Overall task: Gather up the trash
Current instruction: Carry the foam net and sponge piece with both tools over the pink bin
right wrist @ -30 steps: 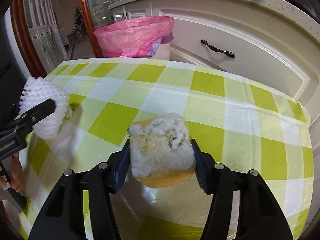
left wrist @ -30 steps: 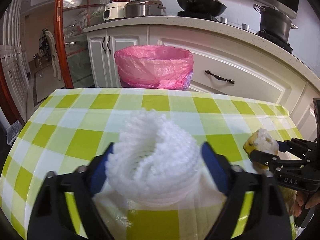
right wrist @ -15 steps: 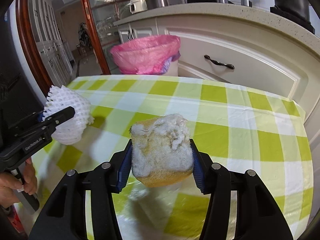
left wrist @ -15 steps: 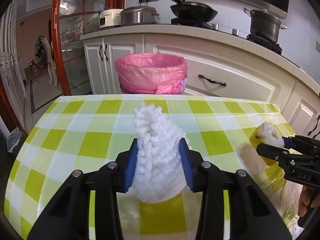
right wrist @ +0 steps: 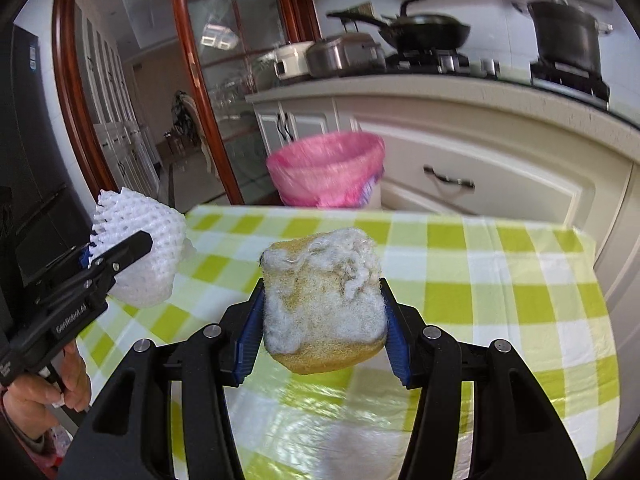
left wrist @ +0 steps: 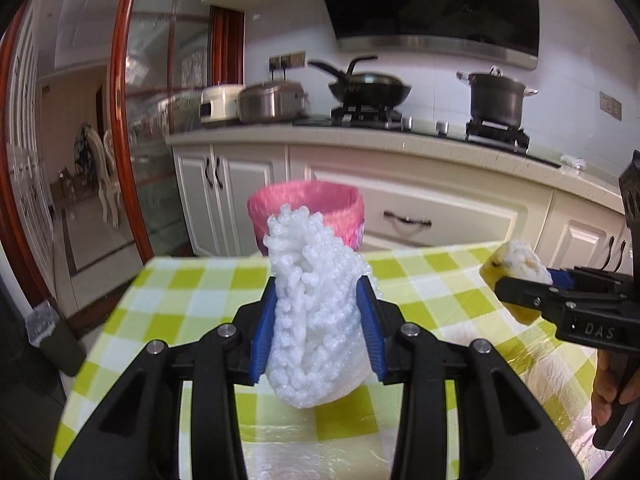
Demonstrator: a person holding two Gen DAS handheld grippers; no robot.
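Trash is in hand on both sides but none of it is binned yet, so the job looks roughly at its midpoint. The left tool (left wrist: pixel 318 330) is clenched on a white foam fruit net (left wrist: pixel 316 312), squeezed narrow between the blue pads and held clear above the table (left wrist: pixel 192 292) with its green-and-white checked cloth. The right tool (right wrist: pixel 322 322) is clamped on a worn yellow sponge (right wrist: pixel 324 308) whose top is frayed into grey-white fluff, and it too hangs off the cloth. From the left wrist view the sponge shows at 3 o'clock; from the right wrist view the foam net sits at 9 o'clock. The bin with its pink bag (right wrist: pixel 326 168) stands on the floor past the far table edge, at 12 o'clock in both views, in front of the white cabinets (right wrist: pixel 480 160). No other litter is visible on the part of the cloth that shows. What remains, as I judge it, is carrying both pieces over the far edge, opening each tool above the bag's mouth, and checking that the light net falls inside rather than catching on a pad.
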